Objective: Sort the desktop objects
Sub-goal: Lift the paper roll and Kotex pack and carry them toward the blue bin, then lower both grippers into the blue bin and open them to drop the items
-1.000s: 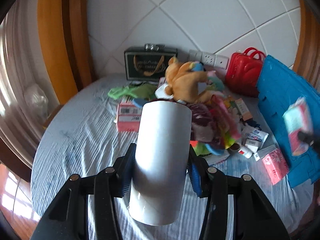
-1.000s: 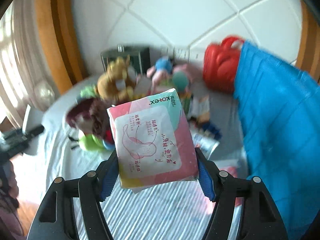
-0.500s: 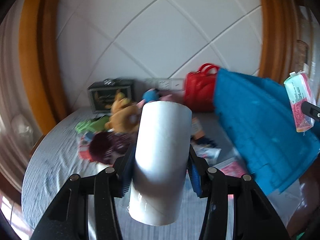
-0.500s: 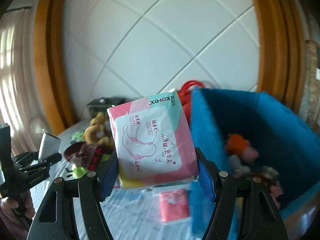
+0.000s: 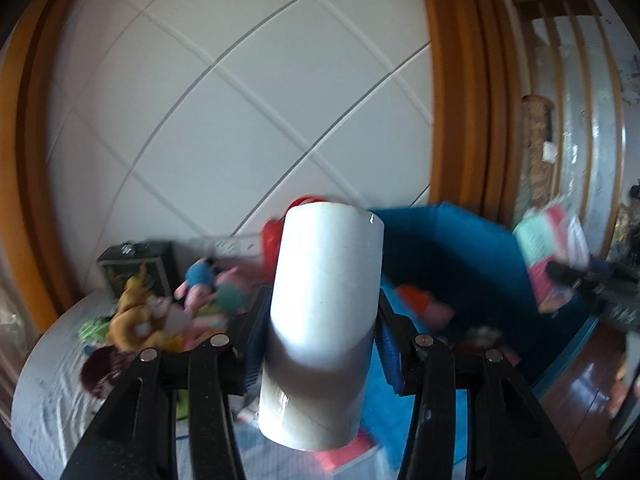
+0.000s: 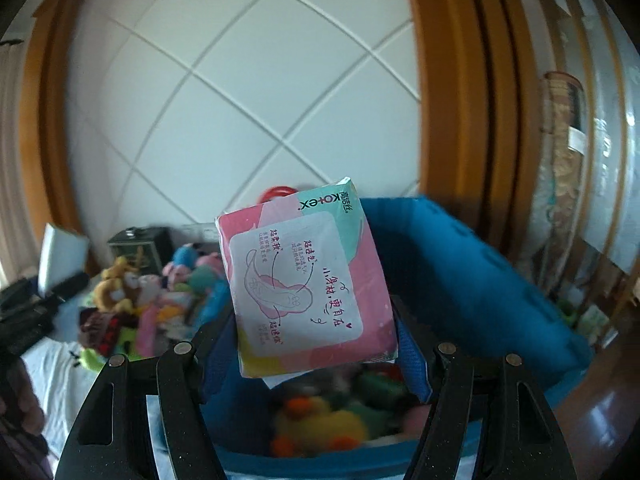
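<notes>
The left tool (image 5: 320, 344) is gripping a white cylinder (image 5: 320, 320) above the grey-clothed counter (image 5: 44, 376), where plush toys (image 5: 140, 320) are lying heaped. The right tool (image 6: 316, 344) is clamping a pink Kotex pad pack (image 6: 304, 288) over the blue bin (image 6: 480, 280), where soft toys (image 6: 332, 420) are sitting inside. A white diamond-tiled wall (image 6: 240, 80) and orange wooden frame (image 6: 440, 80) are standing behind.

Left gripper (image 5: 320, 340) clamping white tube (image 5: 324, 320), blue bin (image 5: 460, 248) behind
</notes>
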The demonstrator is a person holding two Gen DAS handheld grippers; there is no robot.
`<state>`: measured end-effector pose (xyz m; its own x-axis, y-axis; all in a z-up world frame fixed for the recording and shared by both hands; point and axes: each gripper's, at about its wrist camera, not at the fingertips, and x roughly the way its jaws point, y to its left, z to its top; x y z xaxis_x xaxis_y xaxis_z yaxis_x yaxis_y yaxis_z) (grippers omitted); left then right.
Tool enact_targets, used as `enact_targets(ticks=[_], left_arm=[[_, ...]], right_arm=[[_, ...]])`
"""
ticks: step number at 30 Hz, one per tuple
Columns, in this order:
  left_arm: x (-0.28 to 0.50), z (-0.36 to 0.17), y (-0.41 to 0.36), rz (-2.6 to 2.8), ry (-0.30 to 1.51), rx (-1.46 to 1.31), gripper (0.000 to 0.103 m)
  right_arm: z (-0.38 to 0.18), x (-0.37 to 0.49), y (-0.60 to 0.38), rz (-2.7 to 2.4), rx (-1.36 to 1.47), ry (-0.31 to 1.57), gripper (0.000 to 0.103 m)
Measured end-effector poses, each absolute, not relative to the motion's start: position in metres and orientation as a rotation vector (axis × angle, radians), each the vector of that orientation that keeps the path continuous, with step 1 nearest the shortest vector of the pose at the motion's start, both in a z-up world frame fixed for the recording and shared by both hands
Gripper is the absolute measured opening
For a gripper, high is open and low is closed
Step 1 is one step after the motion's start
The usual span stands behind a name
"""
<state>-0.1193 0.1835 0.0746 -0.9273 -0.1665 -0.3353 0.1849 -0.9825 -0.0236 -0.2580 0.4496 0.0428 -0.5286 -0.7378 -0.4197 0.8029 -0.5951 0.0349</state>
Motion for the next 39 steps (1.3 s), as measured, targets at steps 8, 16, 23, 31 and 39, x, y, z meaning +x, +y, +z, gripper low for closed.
enact_targets(ticks=[8,16,23,31,39], left_arm=[[-0.192,0.094,0.276,-2.991,0.065,0.544,0.047],[-0.271,0.060,0.332,-2.986,0.076,0.984,0.047],[-0.330,0.033,0.349,-2.886,0.155,1.364,0.047],[-0.396,0.014,0.340,-2.668,0.086,1.562,0.047],[-0.472,0.008,0.311,-2.521,0.116,1.625,0.047]], right_arm=[[0.026,-0.339,0.473,-2.192,0.599,0.277,0.070],[-0.003,-0.388,0.472,-2.215,0.739,0.399,0.070],[-0.009,-0.430,0.446,-2.107,0.861,0.531,0.070],[-0.024,-0.497,0.379,-1.925,1.092,0.648,0.070],[-0.039,-0.547,0.313,-1.892,1.207,0.707,0.070]])
